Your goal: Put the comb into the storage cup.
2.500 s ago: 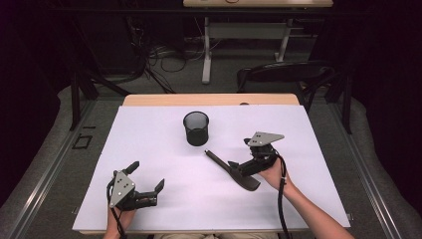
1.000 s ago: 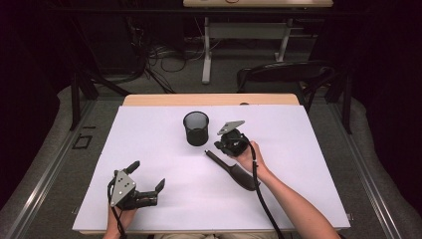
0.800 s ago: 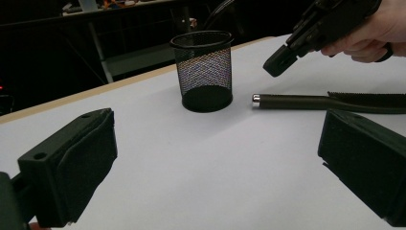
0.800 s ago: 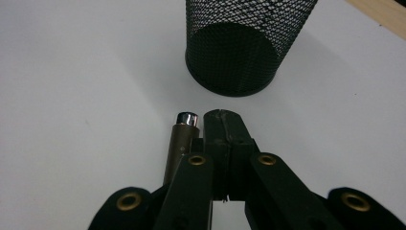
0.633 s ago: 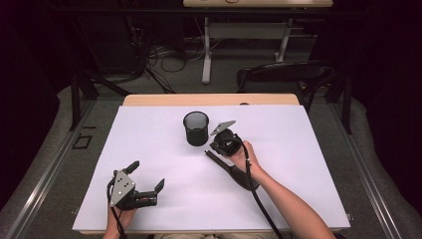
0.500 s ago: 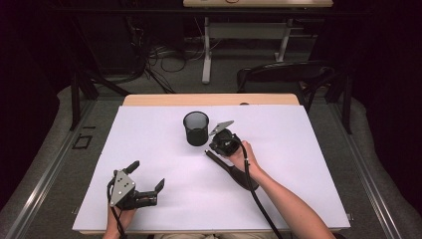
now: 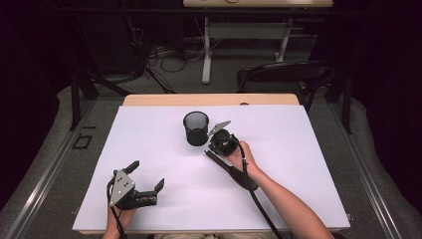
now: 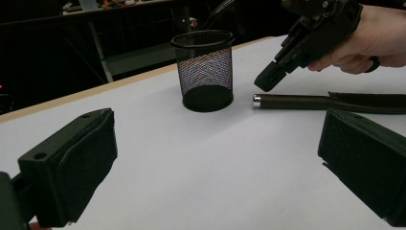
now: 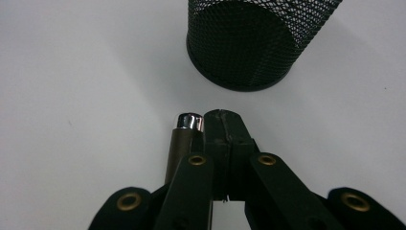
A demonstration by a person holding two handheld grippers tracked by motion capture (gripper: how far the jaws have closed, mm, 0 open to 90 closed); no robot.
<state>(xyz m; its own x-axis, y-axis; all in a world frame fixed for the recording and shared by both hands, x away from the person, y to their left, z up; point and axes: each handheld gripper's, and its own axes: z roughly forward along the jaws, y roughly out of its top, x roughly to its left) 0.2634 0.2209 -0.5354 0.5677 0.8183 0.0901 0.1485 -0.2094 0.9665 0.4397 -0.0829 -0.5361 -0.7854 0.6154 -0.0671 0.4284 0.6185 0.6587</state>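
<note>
A black mesh cup (image 7: pixel 196 128) stands upright on the white table, far of centre. Just right of it a long black tool (image 7: pixel 231 172) with a silver-capped handle lies flat, its cap end (image 8: pixel 257 100) towards the cup. My right gripper (image 7: pixel 211 148) is shut with nothing between its jaws. Its tip (image 9: pixel 222 118) hovers just above and beside the silver cap (image 9: pixel 189 120), a short way from the cup (image 9: pixel 249 43). My left gripper (image 7: pixel 147 175) rests near the front left edge, with its pads (image 8: pixel 76 167) wide apart and bare table between them.
White sheet (image 7: pixel 149 144) covers the wooden table, whose far edge (image 7: pixel 209 99) shows bare wood. A dark chair (image 7: pixel 283 74) and desk legs stand beyond it. The right gripper's cable (image 7: pixel 259 199) trails along the forearm towards the front edge.
The right hand has swung left from beside the tool's wide end to its handle end by the cup, sinking slightly. The left gripper, cup and tool stayed put.
</note>
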